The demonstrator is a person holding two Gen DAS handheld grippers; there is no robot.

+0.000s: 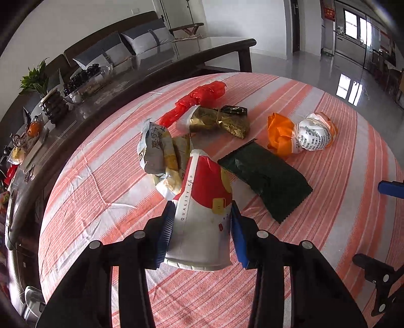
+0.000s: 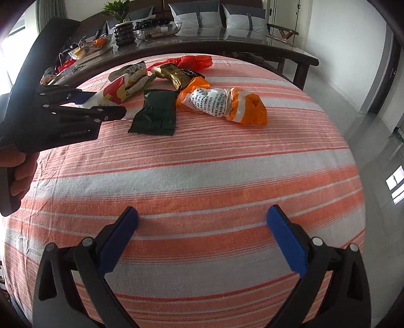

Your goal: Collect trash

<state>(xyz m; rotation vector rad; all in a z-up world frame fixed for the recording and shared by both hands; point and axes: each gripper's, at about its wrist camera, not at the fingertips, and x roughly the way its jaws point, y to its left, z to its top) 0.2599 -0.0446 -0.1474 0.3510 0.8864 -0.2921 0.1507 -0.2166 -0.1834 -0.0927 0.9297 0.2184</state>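
Trash is scattered over the far part of a striped cloth [image 2: 202, 176] in orange-red and pale grey, and one piece of it, a flattened paper cup [image 1: 202, 214] printed in red, white and yellow, is clamped between the two blue pads of the left gripper [image 1: 202, 227]. The cup is seen lying lengthwise along the fingers, its rim end toward the camera and its narrow end pointing out past the fingertips, with each pad pressed against one of its sides. In the right wrist view the same cup [image 2: 111, 96] is seen at the tip of the left gripper [image 2: 101, 103], at the left edge of the pile.

Just beyond the cup a crumpled white and yellow wrapper [image 1: 156, 151] is found, touching or nearly touching its narrow end. Beside the cup, on its right, a dark green pouch [image 1: 265, 176] lies flat. Farther off, a gold foil packet [image 1: 217, 121] rests against a red plastic bag [image 1: 199, 98], and an orange and white printed bag [image 1: 303, 136] lies apart to the right.

The right gripper [image 2: 202, 217] is held with its jaws spread wide and nothing between them, low over a bare stretch of cloth, well apart from the pile. A dark side table [image 2: 227, 43] carrying a potted plant [image 2: 118, 12] is seen behind.
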